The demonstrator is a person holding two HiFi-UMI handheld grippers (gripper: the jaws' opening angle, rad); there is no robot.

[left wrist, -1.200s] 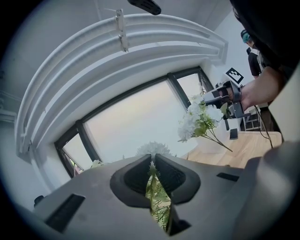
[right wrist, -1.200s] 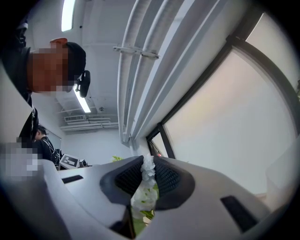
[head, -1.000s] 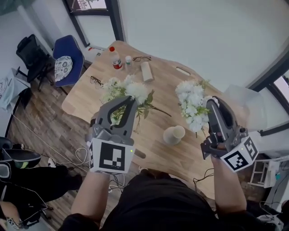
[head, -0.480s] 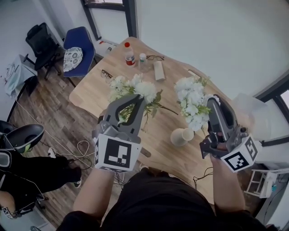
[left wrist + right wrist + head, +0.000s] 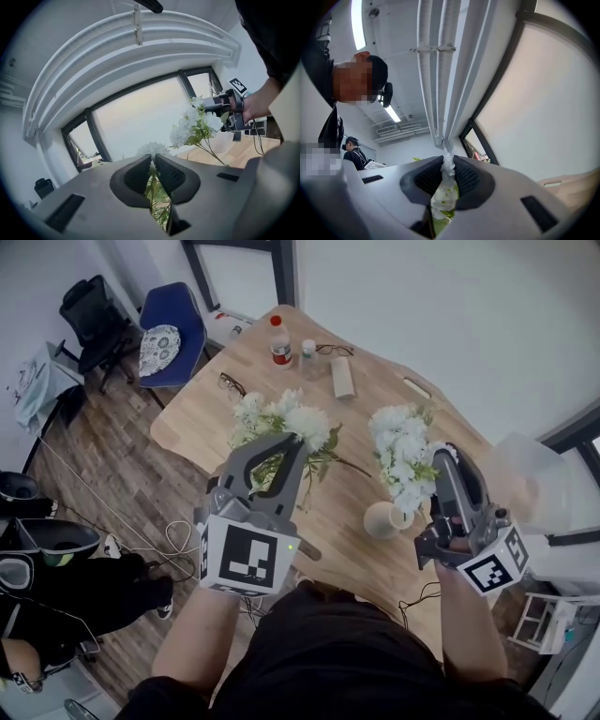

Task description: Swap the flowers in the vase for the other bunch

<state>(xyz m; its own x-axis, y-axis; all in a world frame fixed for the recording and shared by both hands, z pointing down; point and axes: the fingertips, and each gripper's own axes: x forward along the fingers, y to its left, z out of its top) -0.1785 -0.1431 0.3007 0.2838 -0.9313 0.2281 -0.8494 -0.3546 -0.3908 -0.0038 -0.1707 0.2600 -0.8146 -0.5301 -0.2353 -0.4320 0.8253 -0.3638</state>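
While each hand holds a bunch over the pale wooden table (image 5: 375, 404), left gripper (image 5: 286, 439): clenched on the thin green stems of the left bunch (image 5: 281, 420) of white blooms and green leaves, jaws nearly together.
Right gripper (image 5: 441, 456): grasping the pale stem end of the right bunch (image 5: 401, 451), also white blooms with green leaves; the jaws are kept partly apart by it.
Small beige vase (image 5: 380, 521): upright on the table near the person's edge, between the two grippers, just under the right bunch in the head view.
Bunches: well apart, one on each side of the vase.
Far end of table: red-capped bottle (image 5: 279, 341) and dark-framed glasses (image 5: 228, 383).
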